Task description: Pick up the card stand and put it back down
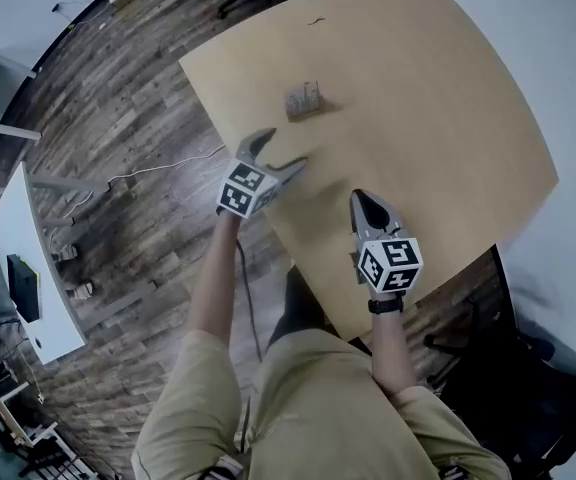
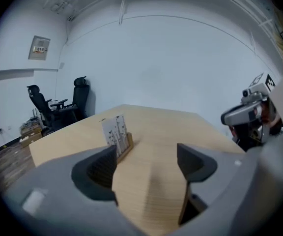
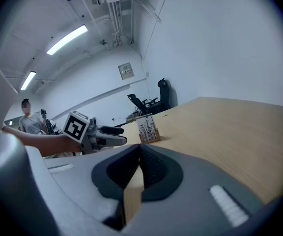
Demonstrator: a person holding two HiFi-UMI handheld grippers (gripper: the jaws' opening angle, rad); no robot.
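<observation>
Left gripper view — wooden card stand (image 2: 125, 144), cards (image 2: 114, 131) upright inside

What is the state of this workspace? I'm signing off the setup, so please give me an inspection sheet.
Surface: light wooden table, plain top.
Job's things: card stand upright on the table, touched by neither gripper.
Clutter: one small dark speck near the far edge.
Grippers: left gripper open, empty; right gripper shut, empty.
Cables: white cable lying on the plank floor.
Surroundings: office chairs, white desk.
</observation>
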